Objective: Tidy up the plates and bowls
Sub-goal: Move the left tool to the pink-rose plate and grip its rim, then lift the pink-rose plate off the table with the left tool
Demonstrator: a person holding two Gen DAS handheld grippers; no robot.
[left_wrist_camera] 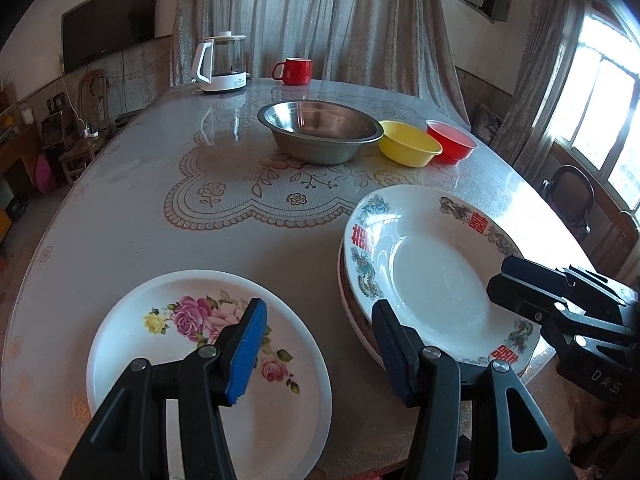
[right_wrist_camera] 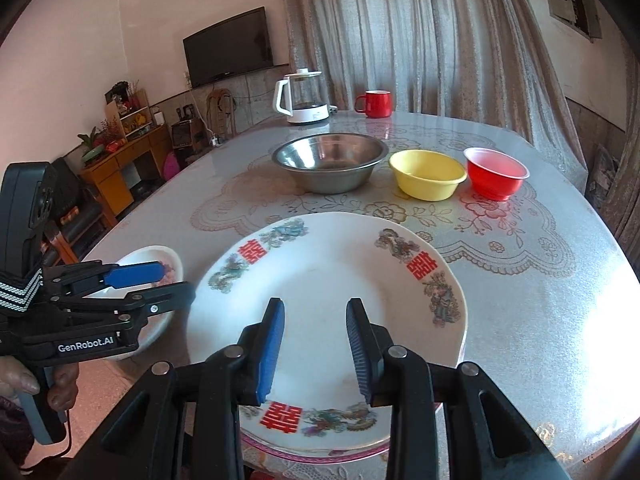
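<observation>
Left claw (left_wrist_camera: 316,344) gaping empty over rose plate (left_wrist_camera: 200,360), right claw (right_wrist_camera: 316,344) hovering part-open, gripping nothing, above dragon plate (right_wrist_camera: 332,300) topping stack at worktop (right_wrist_camera: 540,300) edge, bowls (right_wrist_camera: 330,162) sitting behind.

A home living room: wall television (right_wrist_camera: 229,46), curtains (right_wrist_camera: 420,36), lace-covered dining table (right_wrist_camera: 520,264)

The bench (left_wrist_camera: 120,216) is a rounded top under a glossy cover with a lace flower pattern. At its far edge, upper centre of both frames, stand a white-based glass kettle (left_wrist_camera: 221,63) and a red mug (left_wrist_camera: 293,71). Mid-frame sit a steel basin (left_wrist_camera: 320,130), a yellow bowl (left_wrist_camera: 409,143) and a red plastic bowl (left_wrist_camera: 451,141) in a row. Nearest, a rose-printed plate (left_wrist_camera: 208,360) lies lower left, and a stack of plates topped by a dragon-patterned plate (left_wrist_camera: 432,276) lower right.
</observation>
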